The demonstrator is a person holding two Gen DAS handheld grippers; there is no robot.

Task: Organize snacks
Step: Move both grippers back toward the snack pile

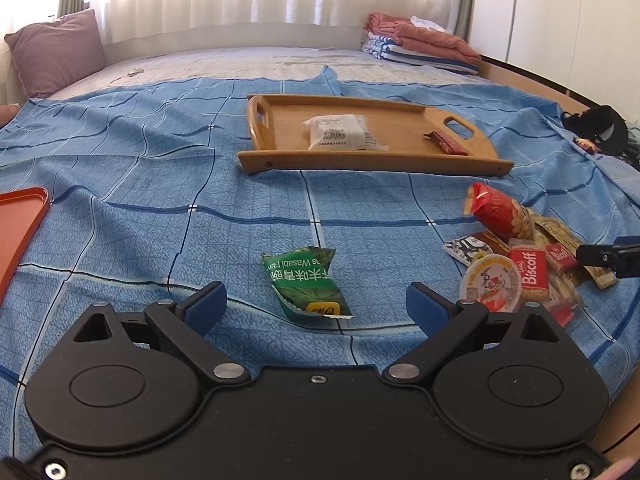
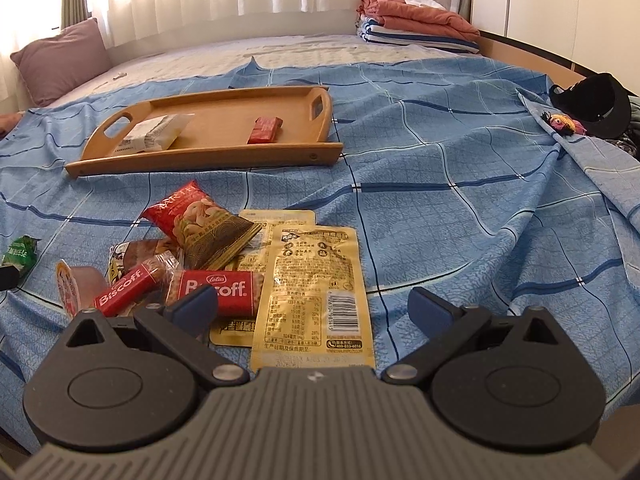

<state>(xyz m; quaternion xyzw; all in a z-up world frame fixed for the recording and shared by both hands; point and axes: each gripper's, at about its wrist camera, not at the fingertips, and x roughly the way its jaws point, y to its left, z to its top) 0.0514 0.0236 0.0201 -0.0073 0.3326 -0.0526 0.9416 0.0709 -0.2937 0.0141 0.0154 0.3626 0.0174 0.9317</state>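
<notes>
A green wasabi snack packet (image 1: pixel 306 286) lies on the blue bedsheet between the fingers of my open left gripper (image 1: pixel 316 306). A heap of snacks lies to its right: a red peanut bag (image 2: pixel 196 220), two red Biscoff packs (image 2: pixel 218 292), a round jelly cup (image 1: pixel 490 282) and gold sachets (image 2: pixel 314 280). My right gripper (image 2: pixel 314 308) stands open just above the nearest gold sachet, and its dark tip shows at the right edge of the left wrist view. Farther back a wooden tray (image 1: pixel 372 160) holds a white packet (image 1: pixel 340 132) and a small red bar (image 1: pixel 450 143).
An orange tray (image 1: pixel 20 220) sits at the left edge. At the back lie a purple pillow (image 1: pixel 56 52) and folded towels (image 2: pixel 416 24). A black cap (image 2: pixel 596 106) rests at the right beside the wooden bed frame. The sheet is wrinkled.
</notes>
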